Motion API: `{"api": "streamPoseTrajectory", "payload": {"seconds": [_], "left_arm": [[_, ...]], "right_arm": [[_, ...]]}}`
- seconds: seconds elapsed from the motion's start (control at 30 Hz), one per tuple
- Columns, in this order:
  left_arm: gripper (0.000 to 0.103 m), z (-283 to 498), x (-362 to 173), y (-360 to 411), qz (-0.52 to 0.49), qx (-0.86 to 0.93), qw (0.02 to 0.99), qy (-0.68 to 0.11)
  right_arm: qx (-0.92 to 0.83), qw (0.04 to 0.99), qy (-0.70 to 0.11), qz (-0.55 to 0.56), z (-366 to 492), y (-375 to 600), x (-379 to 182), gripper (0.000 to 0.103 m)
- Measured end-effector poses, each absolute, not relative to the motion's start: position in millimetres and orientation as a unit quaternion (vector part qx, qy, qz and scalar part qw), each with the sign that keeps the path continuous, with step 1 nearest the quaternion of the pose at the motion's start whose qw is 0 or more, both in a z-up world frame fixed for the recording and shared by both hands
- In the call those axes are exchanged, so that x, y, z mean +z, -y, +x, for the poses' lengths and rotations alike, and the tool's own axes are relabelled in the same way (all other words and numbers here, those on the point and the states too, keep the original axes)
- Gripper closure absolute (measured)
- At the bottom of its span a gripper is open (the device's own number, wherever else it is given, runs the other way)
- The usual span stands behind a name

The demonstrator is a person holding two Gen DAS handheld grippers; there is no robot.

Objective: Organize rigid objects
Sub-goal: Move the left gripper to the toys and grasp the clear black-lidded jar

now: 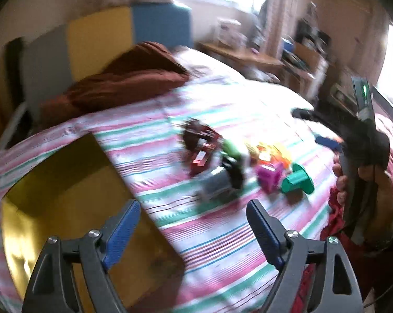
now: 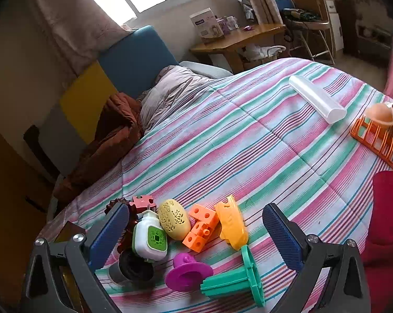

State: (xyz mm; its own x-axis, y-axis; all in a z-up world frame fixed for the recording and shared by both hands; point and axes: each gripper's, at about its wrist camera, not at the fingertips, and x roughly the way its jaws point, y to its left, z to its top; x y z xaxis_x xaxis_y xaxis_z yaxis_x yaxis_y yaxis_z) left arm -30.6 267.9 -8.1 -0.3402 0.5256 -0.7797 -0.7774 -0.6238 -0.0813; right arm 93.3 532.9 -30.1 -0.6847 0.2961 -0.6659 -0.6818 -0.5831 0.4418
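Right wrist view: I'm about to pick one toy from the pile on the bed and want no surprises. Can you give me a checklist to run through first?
1. Right gripper open and holding nothing: ok.
2. Left gripper open and holding nothing: ok.
3. Yellow box has its open top in view on the bedspread: ok.
4. Green spool lies at the pile's near edge, apart from its neighbours: ok.
5. Purple funnel piece free of the green spool: cannot tell, they look very close.
6. Left wrist view sharp enough to aim by: not ok, blurred.
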Motion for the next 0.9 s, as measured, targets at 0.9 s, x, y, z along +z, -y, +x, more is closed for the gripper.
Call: {"api": "streamPoseTrajectory", "payload": {"seconds": [0.9], "left_arm": [[0.054, -41, -70, -361, -0.406, 0.746, 0.439, -0.293]], "right_arm": [[0.823, 0.289, -0.389, -0.297, 92, -550, -45, 0.000]]}}
